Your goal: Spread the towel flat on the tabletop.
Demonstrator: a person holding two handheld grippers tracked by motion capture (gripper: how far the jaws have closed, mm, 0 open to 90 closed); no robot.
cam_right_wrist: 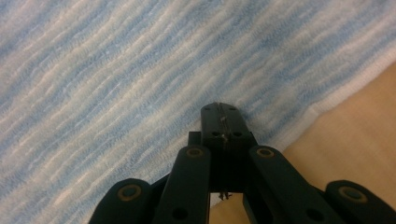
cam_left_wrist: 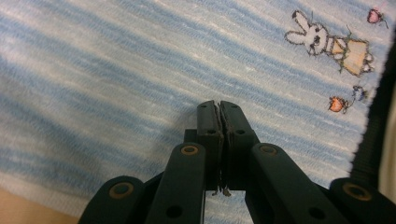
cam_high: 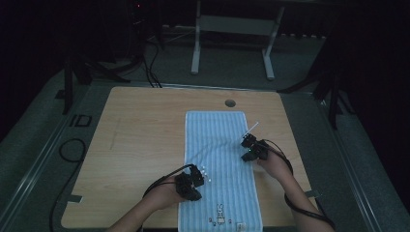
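Note:
A light-blue striped towel lies flat and lengthwise on the wooden table. A small rabbit picture marks its near end. My left gripper rests over the towel's left edge near the front and is shut. In the left gripper view its jaws meet with nothing between them, just above the striped cloth, with the rabbit off to the upper right. My right gripper sits at the towel's right edge, also shut. Its closed tips hover over the cloth close to the white hem.
A round cable hole sits in the table behind the towel. Bare wood runs along the towel's right side and widens to its left. White desk legs and dark stands lie beyond the table, and a black cable loops on the floor at left.

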